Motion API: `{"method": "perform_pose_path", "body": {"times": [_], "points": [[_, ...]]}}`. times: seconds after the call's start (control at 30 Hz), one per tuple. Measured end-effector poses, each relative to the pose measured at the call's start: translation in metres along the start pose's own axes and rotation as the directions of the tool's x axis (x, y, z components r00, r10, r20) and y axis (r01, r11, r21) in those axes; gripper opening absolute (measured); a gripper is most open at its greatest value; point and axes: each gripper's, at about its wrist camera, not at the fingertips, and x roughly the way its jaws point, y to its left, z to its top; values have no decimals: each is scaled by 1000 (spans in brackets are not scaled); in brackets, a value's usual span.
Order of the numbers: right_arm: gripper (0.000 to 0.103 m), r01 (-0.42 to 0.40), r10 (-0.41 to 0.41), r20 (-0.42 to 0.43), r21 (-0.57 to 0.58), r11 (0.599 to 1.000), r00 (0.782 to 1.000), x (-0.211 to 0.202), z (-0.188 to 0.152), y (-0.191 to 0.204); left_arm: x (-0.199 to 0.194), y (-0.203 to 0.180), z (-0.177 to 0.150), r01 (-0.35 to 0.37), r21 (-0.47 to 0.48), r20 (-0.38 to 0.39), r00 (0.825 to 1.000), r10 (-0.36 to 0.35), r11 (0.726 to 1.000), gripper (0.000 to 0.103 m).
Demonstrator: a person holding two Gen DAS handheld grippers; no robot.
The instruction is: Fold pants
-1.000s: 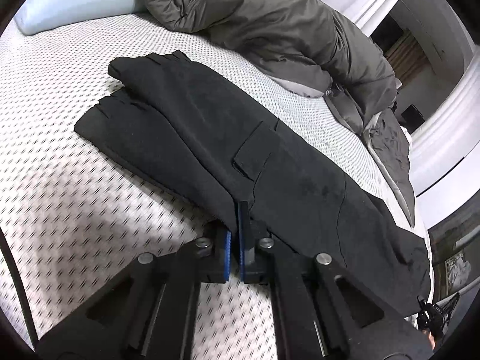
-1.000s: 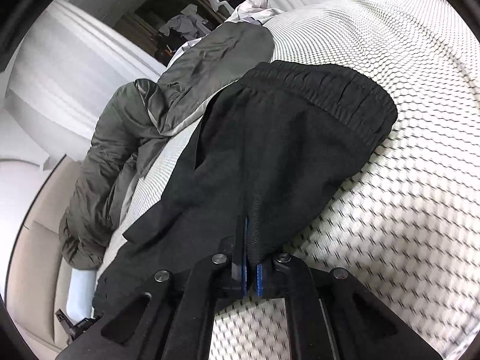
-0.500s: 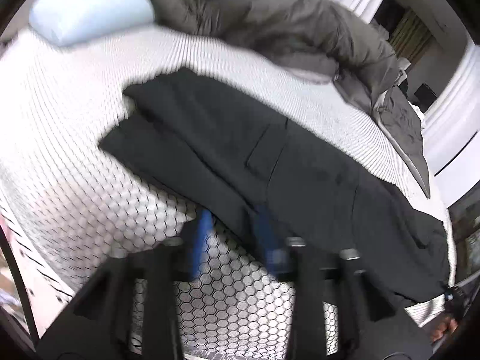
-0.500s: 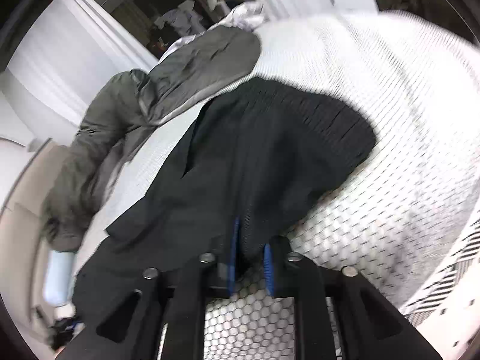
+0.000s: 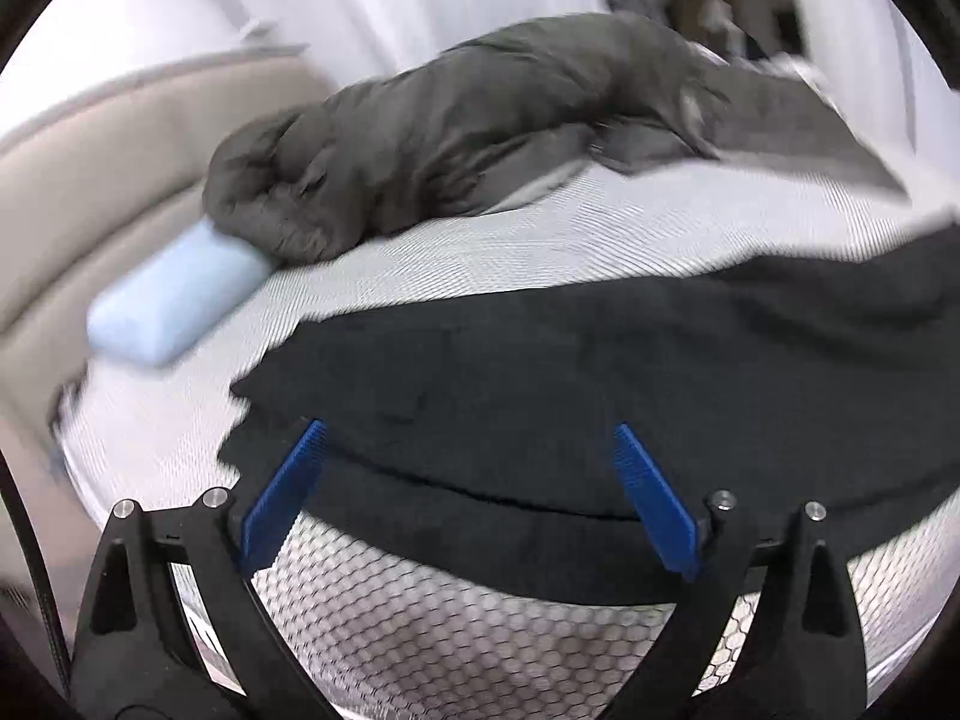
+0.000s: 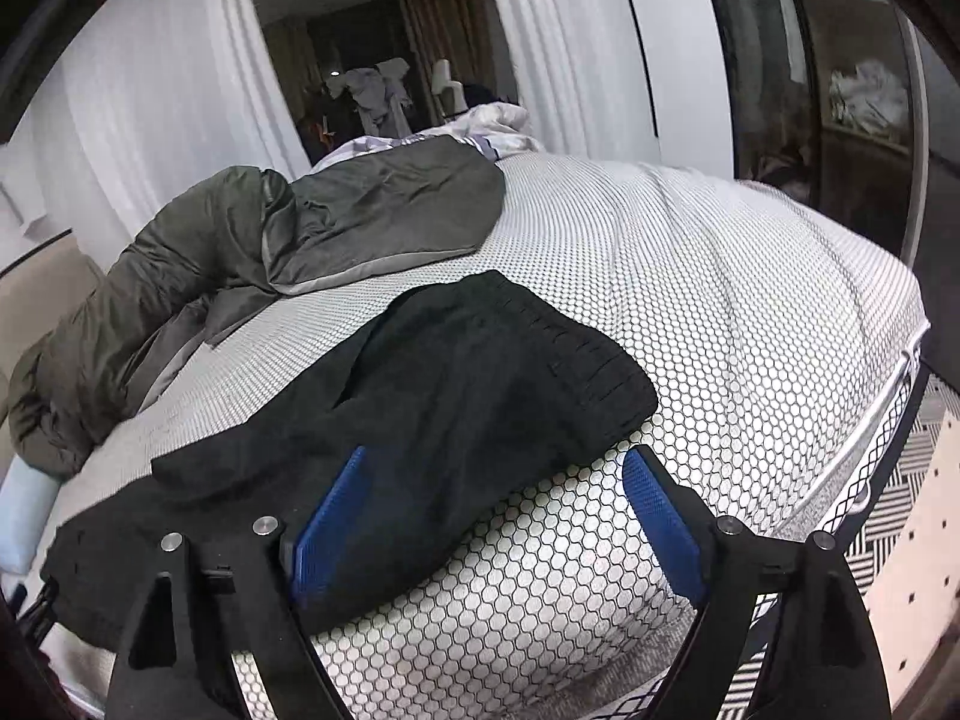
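Now the black pants lie flat along the near edge of the bed, folded lengthwise so one leg rests on the other; in the left wrist view they run as a dark band across the middle of the frame, from left of centre out to the right edge. The left hand-held gripper stands wide, its blue pads spread to either side at the bottom of the frame; its jaws have just been opening and nothing is pressed between them, the cloth lying beyond the tips. In the right wrist view the pants fill the centre and lower left, the gathered waistband at centre right. The right hand-held gripper is wide too, its jaws just having been opening, with no cloth pinched. A grey quilt is heaped in the upper left, and a pale blue pillow sits left of centre in the blurred left wrist view.
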Motion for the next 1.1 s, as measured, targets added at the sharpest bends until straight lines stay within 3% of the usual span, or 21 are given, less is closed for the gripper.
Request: {"method": "perform_pose_path", "body": {"times": [0.07,0.13,0.37,0.5,0.63,0.73,0.8,0.9,1.0,1.03,1.1], "points": [[87,-17,17,4,-6,1000,1000,-4,-1,2,-1,-25,1,-78,96,28,997,75,992,95],[87,-36,36,15,-15,999,999,-8,-3,4,-1,-44,1,-105,139,44,994,100,985,95],[87,-74,73,-17,-40,996,997,-2,-6,23,-3,-53,3,-153,160,62,987,145,975,97],[87,-86,85,-14,-51,995,996,0,-6,37,19,-43,1,-192,186,79,980,180,964,97],[87,-101,100,-19,-57,993,995,3,-7,49,36,-39,-4,-155,173,50,988,148,973,97],[87,-112,111,-27,-61,992,993,7,-7,58,50,-25,-4,-22,106,-25,999,24,994,97],[87,-127,124,-47,-62,990,991,11,-8,62,57,-6,-2,85,-5,-66,994,-85,996,97],[87,-131,127,-60,-73,989,990,16,-8,72,66,27,-3,222,-177,-79,968,-238,959,95],[87,-134,129,-55,-90,987,990,17,-9,80,75,61,-6,293,-317,-56,943,-327,902,90],[87,-135,130,-55,-93,986,990,17,-9,81,80,74,-8,313,-372,-55,932,-357,874,86],[87,-134,129,-59,-92,987,990,18,-9,82,94,103,-16,356,-508,-35,901,-432,784,74]]}}
